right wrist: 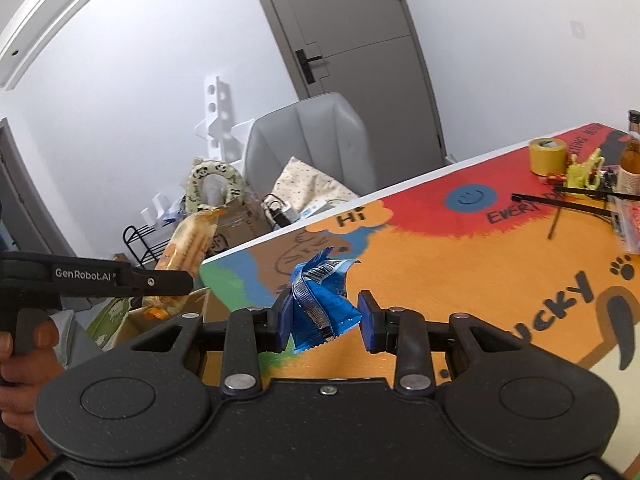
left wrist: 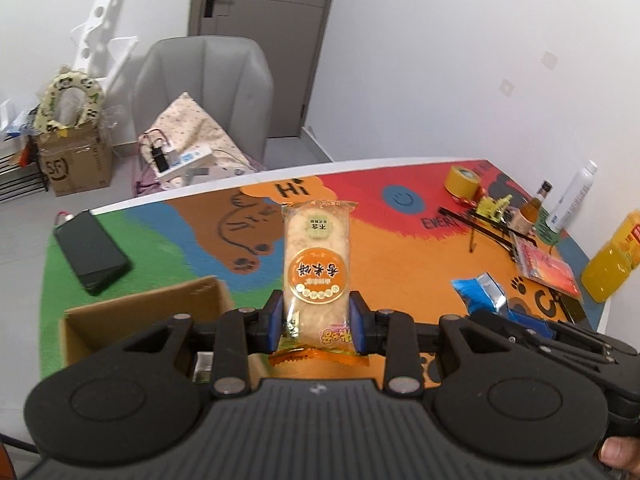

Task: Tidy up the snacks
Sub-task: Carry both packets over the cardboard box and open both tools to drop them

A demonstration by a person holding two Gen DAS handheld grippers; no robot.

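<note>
My left gripper (left wrist: 316, 316) is shut on an orange rice cracker pack (left wrist: 316, 264) and holds it upright above the table, beside an open cardboard box (left wrist: 132, 320) at the lower left. The pack also shows in the right wrist view (right wrist: 188, 248), held over the box (right wrist: 160, 320). My right gripper (right wrist: 324, 316) has a crumpled blue snack packet (right wrist: 322, 300) between its fingers; the left pad touches it, the right pad stands a little apart. The blue packet also shows in the left wrist view (left wrist: 480, 292).
A colourful mat (left wrist: 400, 248) covers the table. A black phone (left wrist: 92, 252) lies far left. At the right stand a tape roll (left wrist: 462, 182), a small bottle (left wrist: 532, 208), a white spray can (left wrist: 572, 196), a yellow juice bottle (left wrist: 612, 264) and a red packet (left wrist: 548, 268). A grey chair (left wrist: 208, 92) stands behind.
</note>
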